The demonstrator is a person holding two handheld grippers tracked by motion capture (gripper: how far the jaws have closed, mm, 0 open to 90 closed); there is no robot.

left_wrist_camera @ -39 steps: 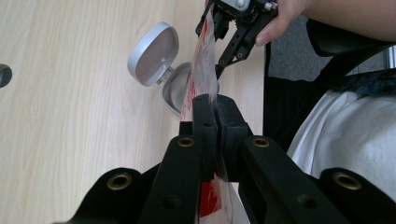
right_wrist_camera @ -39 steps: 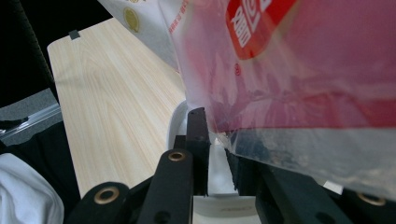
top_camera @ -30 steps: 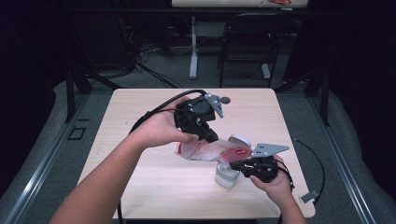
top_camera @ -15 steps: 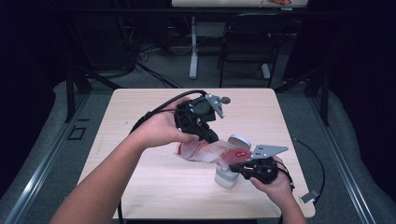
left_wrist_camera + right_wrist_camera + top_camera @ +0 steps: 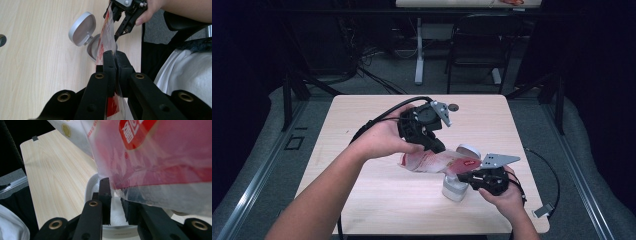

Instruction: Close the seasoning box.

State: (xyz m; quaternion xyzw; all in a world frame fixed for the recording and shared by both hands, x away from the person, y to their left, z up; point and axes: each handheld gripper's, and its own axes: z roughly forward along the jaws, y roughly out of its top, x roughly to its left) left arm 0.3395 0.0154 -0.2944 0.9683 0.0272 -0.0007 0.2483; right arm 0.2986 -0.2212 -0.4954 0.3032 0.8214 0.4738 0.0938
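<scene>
In the high view a clear plastic bag [image 5: 437, 161] with red print is stretched between the two tools above the table [image 5: 362, 200], toward its right front part; the left gripper [image 5: 436, 145] clamps the bag's upper end and the right gripper [image 5: 464, 176] holds its lower end over a small white container [image 5: 454, 189] with an open lid [image 5: 468, 150]. In the left gripper view the jaws are pressed together on the bag's edge, the round lid [image 5: 82, 28] beyond. In the right gripper view the jaws stand slightly apart with the bag's corner [image 5: 120, 192] between them, above white powder [image 5: 116, 213] in the container.
</scene>
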